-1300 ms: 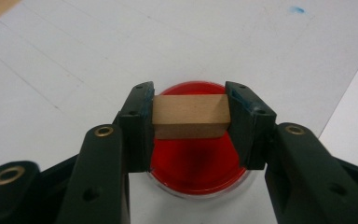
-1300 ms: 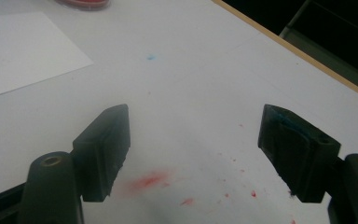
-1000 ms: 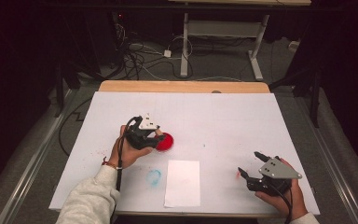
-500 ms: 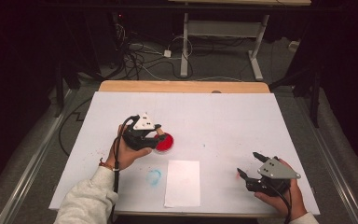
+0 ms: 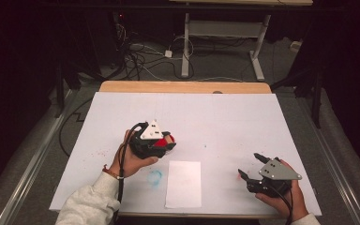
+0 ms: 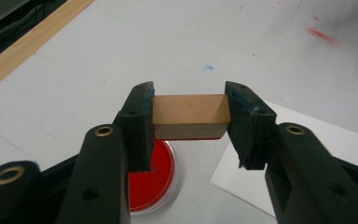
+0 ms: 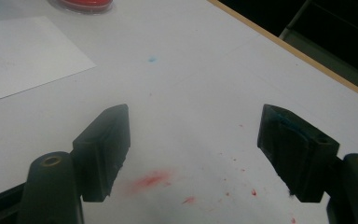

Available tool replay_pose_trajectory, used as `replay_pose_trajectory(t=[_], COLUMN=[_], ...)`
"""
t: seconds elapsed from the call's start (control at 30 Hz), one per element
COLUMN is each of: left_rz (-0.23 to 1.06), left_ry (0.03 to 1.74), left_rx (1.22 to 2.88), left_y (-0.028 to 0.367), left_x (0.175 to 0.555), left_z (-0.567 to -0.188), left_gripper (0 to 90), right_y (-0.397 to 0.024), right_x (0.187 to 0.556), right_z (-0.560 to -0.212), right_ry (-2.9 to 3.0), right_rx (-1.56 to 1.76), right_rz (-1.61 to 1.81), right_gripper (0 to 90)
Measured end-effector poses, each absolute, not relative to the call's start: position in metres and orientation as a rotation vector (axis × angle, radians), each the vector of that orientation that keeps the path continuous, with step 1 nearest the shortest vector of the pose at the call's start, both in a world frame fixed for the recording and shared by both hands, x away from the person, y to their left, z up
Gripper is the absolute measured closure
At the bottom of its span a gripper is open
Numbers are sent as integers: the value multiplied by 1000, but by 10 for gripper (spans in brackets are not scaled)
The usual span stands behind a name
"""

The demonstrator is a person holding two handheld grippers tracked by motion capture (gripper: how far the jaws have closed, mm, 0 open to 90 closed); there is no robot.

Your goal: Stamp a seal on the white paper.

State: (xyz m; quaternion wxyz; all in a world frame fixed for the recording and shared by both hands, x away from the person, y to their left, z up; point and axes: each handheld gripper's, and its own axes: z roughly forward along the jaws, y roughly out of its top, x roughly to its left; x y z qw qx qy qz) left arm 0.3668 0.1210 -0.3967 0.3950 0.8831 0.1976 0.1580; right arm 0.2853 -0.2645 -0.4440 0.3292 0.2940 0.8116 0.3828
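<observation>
While the left claw (image 6: pixel 190 123) clamps it, the wooden block (image 6: pixel 190 115) looks pale and rectangular.

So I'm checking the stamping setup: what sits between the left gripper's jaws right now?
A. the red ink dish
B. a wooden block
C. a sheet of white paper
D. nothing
B: the left gripper is shut on a wooden block, held above the red ink dish.

block (image 6: pixel 189 115) above dish (image 6: pixel 150 173), beside sheet (image 6: pixel 307 154)

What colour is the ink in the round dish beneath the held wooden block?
Red ink, seen best in the left gripper view.
</observation>
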Motion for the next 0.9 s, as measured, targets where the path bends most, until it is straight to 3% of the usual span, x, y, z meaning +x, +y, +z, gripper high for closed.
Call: replay_pose_trajectory(t=[0.9], left_rz=[289], left_ry=[316], left_rx=[2284], left_y=[94], left_x=[318], left_z=[-417], left_gripper=[539], right_y=[-261], right_x=[283], right_z=[-443], right_ry=[2130], right_rx=[750], right_rz=[999], right_gripper=[264])
